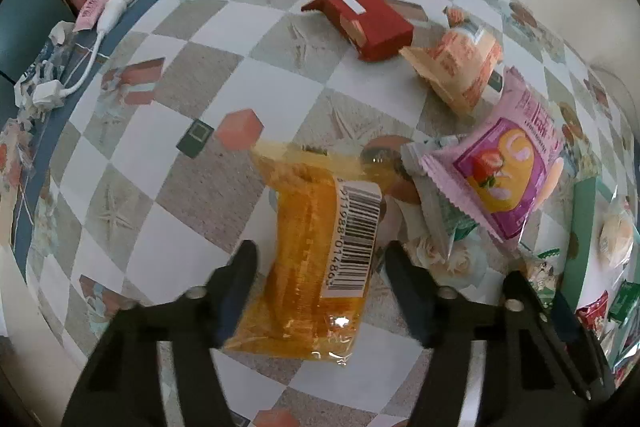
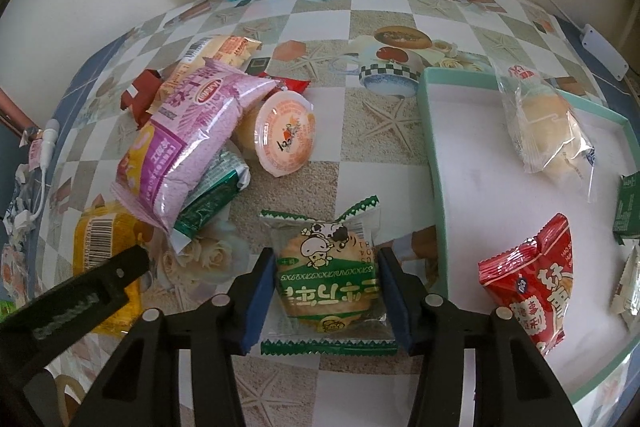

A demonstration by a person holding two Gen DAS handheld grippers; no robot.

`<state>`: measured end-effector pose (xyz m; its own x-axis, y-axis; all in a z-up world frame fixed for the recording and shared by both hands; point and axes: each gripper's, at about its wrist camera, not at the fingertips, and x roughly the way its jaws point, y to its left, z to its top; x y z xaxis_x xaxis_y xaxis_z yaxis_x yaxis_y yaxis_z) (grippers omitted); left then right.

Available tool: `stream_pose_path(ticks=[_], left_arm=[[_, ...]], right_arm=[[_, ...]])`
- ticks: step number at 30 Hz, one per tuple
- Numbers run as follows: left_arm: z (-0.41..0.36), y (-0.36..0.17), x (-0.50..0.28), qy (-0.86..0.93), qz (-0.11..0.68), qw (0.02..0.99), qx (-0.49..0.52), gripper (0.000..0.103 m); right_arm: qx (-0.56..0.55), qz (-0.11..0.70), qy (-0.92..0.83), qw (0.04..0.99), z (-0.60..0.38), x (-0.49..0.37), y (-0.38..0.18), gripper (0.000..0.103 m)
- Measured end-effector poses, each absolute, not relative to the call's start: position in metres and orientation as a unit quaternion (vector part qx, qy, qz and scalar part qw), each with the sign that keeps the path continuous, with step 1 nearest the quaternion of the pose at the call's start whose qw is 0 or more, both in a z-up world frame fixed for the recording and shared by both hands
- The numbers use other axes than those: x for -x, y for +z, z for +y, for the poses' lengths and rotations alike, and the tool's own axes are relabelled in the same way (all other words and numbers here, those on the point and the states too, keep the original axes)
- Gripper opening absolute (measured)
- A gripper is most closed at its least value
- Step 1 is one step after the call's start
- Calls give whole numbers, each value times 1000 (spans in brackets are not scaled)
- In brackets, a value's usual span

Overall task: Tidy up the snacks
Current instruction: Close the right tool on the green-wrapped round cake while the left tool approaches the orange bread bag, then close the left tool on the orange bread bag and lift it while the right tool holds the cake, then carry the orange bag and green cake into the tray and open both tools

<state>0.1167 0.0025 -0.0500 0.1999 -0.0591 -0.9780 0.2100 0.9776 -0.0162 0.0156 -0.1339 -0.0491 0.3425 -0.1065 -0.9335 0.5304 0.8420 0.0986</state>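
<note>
Both grippers point steeply down over a desk covered in a chequered cloth, each set over one loose snack.

Right gripper: its jaws are clenched on a green-and-white cracker packet, the blue pads pressing the wrapper's two sides. The packet lies flat on the cloth just left of the teal tray. The grip across the narrow width looks chosen so the crimped ends stay free for a lift into the tray.

Left gripper: it straddles a yellow cake packet lying lengthwise between the fingers. The left finger meets the wrapper's edge; the right finger stands clear of it, so I judge this one released, with nothing gripped yet.

The tray, at the right, already holds a clear-wrapped bun, a red packet and a dark green packet at its far right edge. That marks it as the collecting place.

Unsorted stock remains heaped to the left: a pink bag lying across a green foil packet, with an orange jelly cup leaning against it. A red box lies farther off.
</note>
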Motion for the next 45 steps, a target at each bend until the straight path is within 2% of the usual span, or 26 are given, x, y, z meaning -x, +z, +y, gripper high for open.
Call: stream_pose_path(ticks=[3, 9, 19, 31, 45], left_arm=[[3, -51, -116, -86, 625, 773, -58, 47], [9, -45, -114, -79, 617, 781, -46, 43], [29, -19, -111, -71, 595, 801, -17, 43], [39, 21, -106, -65, 548, 834, 9, 43], [26, 52, -84, -86, 512, 855, 3, 43]], right_arm=[[-199, 539, -201, 794, -134, -15, -49, 53], [-204, 541, -196, 792, -134, -15, -48, 53], [-210, 524, -189, 803, -133, -13, -32, 53], [-215, 468, -202, 833, -139, 1, 13, 52], [-236, 416, -249, 842, -174, 37, 45, 52]])
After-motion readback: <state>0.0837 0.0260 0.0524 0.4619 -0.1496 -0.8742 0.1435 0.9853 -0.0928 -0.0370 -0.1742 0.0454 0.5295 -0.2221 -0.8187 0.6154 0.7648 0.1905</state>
